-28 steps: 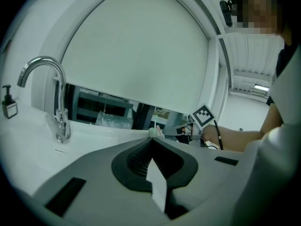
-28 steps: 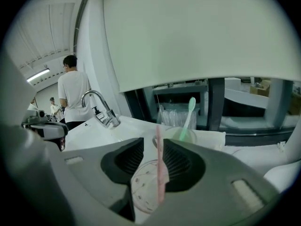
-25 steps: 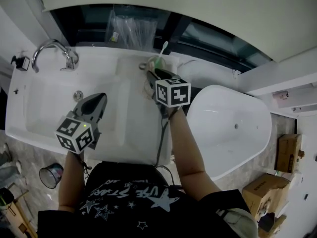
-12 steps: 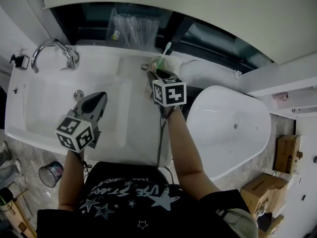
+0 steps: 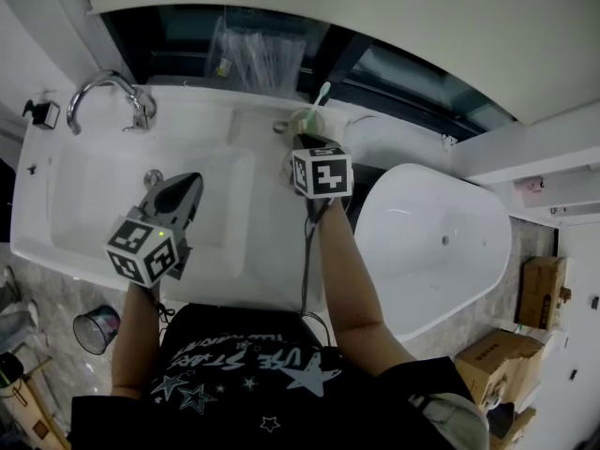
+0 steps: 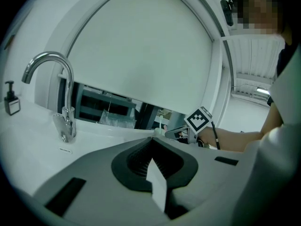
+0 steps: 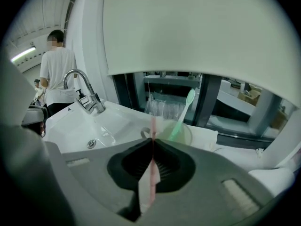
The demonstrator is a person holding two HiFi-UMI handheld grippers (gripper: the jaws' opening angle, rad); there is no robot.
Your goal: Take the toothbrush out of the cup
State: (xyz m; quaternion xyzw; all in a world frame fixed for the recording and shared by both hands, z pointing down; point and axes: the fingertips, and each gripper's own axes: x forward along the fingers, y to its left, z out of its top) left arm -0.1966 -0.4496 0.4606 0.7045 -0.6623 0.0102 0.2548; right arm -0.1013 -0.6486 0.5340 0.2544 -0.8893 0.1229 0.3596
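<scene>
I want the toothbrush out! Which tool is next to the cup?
The right tool, jaws closing on a thin pink stick, is by the pale green cup. The left tool hangs over the white sink.

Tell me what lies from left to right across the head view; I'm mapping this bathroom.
soap dispenser → faucet → cup → bathtub → cardboard box

The sink (image 5: 84, 223) and bathtub (image 5: 422, 261) were white, the tap (image 5: 94, 84) chrome. At twelve o'clock, a pale green cup (image 5: 302, 120), a mint-green toothbrush (image 5: 322, 95), a thin pink handle (image 7: 153, 126). At six o'clock, a black shirt (image 5: 234, 345), white stars.
</scene>
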